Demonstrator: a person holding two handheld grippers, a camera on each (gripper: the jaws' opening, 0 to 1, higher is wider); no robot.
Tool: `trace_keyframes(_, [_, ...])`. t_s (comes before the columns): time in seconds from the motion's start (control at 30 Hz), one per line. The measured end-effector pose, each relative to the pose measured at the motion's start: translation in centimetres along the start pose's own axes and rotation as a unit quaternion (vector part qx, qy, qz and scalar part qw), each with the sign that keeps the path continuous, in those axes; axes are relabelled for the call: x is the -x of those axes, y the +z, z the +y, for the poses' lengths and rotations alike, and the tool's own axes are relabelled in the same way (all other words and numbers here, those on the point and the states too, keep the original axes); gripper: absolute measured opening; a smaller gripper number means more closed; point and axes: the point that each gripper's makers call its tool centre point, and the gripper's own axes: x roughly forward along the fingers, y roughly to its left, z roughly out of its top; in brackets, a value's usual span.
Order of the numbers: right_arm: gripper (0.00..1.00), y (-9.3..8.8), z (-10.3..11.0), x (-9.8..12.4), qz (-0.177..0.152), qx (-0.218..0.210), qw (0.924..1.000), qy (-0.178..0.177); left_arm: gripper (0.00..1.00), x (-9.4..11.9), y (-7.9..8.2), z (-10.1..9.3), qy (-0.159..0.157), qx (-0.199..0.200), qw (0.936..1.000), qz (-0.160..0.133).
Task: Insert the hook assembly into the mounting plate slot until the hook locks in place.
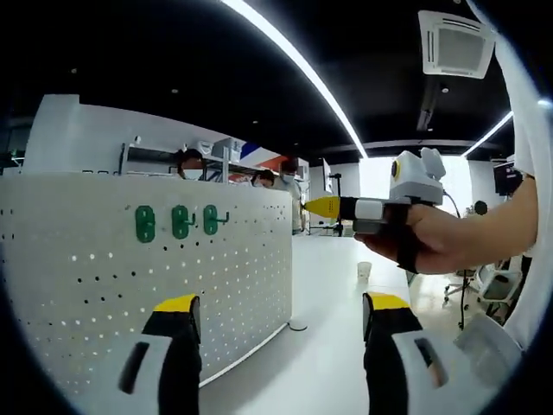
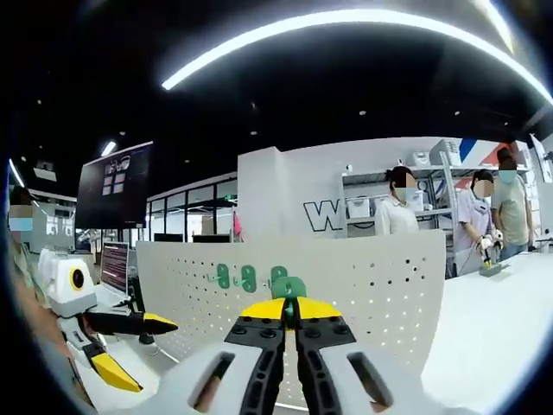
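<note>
A white pegboard (image 1: 130, 268) stands upright on the table, at the left of the left gripper view, with three green hooks (image 1: 180, 221) hung in a row near its top. My left gripper (image 1: 282, 303) is open and holds nothing, a short way in front of the board. The right gripper (image 1: 313, 206), held in a hand, points its yellow tip at the board's right edge. In the right gripper view my right gripper (image 2: 289, 308) is shut on a green hook (image 2: 289, 286), facing the pegboard (image 2: 363, 277) just right of the hung hooks (image 2: 248, 277). The left gripper (image 2: 160, 324) shows low on the left.
The white table (image 1: 333, 337) runs back to the right of the board, with a small cup (image 1: 364, 270) on it. Several people (image 2: 471, 220) stand by shelves behind the board. A monitor (image 2: 115, 186) hangs at the left.
</note>
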Motion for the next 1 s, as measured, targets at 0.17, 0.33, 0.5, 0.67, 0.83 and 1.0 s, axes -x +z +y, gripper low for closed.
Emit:
trace_keyframes(0.17, [0.01,0.0,0.3,-0.9,-0.002,0.005,1.0,0.005,0.78,1.3,-0.3,0.7,0.016,0.007,0.9998,-0.002])
trace_keyframes(0.33, [0.01,-0.2,0.0,-1.7,-0.004,0.006,1.0,0.0,0.78,2.6,-0.5,1.3,0.032,0.009,0.9994,-0.002])
trace_keyframes(0.5, [0.01,-0.1,-0.2,-2.3,-0.007,0.004,1.0,-0.002,0.78,4.1,-0.9,2.0,0.048,0.014,0.9987,0.0])
trace_keyframes(0.67, [0.01,0.0,-0.6,-3.0,-0.008,0.009,0.9999,-0.007,0.78,5.3,-0.8,2.5,0.063,0.013,0.998,-0.002])
trace_keyframes(0.83, [0.01,0.1,-1.0,-3.9,-0.013,0.011,0.9998,-0.014,0.77,6.4,-0.5,2.9,0.074,0.012,0.9972,-0.005])
trace_keyframes(1.0, [0.01,0.1,-1.1,-4.8,-0.014,0.01,0.9997,-0.016,0.77,7.2,-0.4,3.5,0.085,0.015,0.9963,-0.004])
